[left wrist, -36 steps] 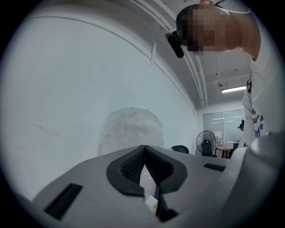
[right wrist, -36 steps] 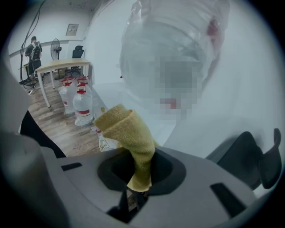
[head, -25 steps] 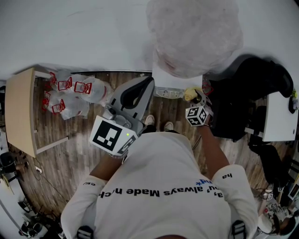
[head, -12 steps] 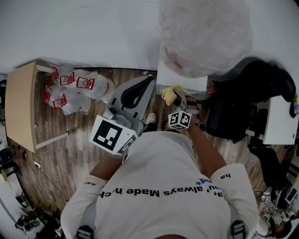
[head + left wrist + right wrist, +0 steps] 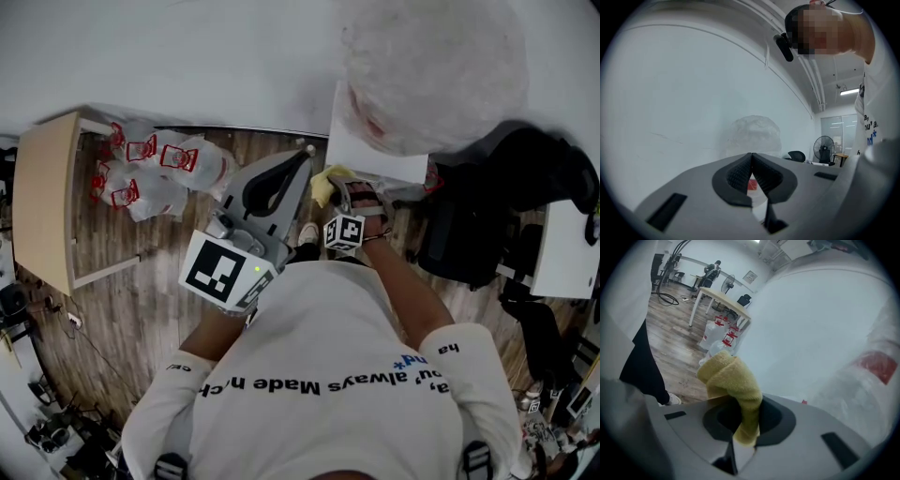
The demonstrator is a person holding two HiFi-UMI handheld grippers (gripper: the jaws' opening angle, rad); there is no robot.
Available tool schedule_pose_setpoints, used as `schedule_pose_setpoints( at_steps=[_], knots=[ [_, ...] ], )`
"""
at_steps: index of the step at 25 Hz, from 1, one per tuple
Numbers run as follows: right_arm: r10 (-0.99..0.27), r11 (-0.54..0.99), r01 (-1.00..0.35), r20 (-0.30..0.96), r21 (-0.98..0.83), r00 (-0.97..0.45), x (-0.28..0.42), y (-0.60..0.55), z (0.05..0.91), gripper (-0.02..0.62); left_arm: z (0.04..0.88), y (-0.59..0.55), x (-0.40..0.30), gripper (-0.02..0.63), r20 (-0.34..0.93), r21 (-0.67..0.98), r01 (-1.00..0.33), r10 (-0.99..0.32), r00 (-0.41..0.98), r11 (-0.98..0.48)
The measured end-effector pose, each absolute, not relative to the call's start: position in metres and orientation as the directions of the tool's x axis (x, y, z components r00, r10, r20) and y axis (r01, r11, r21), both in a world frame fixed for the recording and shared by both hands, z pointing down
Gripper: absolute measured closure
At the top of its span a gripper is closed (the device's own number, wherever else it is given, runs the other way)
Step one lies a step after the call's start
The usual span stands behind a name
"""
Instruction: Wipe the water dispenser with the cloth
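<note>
We see the right gripper (image 5: pixel 332 190) just right of the frame's centre in the head view, its jaws clamped on a yellow cloth (image 5: pixel 323 183). In the right gripper view the cloth (image 5: pixel 733 380) is pinched narrow between the jaws and bunches into a thick fold above them. The fold sits at the lower left corner of the water dispenser (image 5: pixel 370 155), whose plastic-wrapped bottle (image 5: pixel 431 75) fills the upper right. We cannot tell whether cloth and dispenser touch. The left gripper (image 5: pixel 302 157) rises from centre-left towards the dispenser, its tip near the cloth. In its own view the jaws meet at the tips with nothing gripped, and the wrapped bottle (image 5: pixel 752 133) stands beyond them. Tied plastic bags (image 5: pixel 155 173) with red markings lie on the wooden floor at upper left, beside a pale table (image 5: pixel 42 216).
</note>
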State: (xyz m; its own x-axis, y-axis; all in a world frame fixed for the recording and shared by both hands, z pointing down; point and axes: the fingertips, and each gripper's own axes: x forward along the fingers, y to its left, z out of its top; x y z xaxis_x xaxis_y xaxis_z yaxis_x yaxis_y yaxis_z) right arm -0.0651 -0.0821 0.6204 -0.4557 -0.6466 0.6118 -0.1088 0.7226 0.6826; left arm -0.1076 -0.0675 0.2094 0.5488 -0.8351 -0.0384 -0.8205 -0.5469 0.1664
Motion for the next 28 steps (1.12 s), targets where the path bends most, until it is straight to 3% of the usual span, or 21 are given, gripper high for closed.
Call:
schedule_pose_setpoints(
  at_steps=[12,28],
  knots=[
    [-0.593,0.721,0.116,0.696,0.683,-0.405,-0.086,-0.096,0.655,0.534,0.213,-0.064,-0.119,0.588,-0.021,0.164,-0.835,-0.848,0.529,-0.525],
    [-0.603,0.707,0.162,0.706,0.688,-0.371,-0.056,-0.099,0.661,0.534,0.207,-0.069,-0.106,0.588,-0.035,0.158,-0.828,-0.841,0.539,-0.538]
  ],
)
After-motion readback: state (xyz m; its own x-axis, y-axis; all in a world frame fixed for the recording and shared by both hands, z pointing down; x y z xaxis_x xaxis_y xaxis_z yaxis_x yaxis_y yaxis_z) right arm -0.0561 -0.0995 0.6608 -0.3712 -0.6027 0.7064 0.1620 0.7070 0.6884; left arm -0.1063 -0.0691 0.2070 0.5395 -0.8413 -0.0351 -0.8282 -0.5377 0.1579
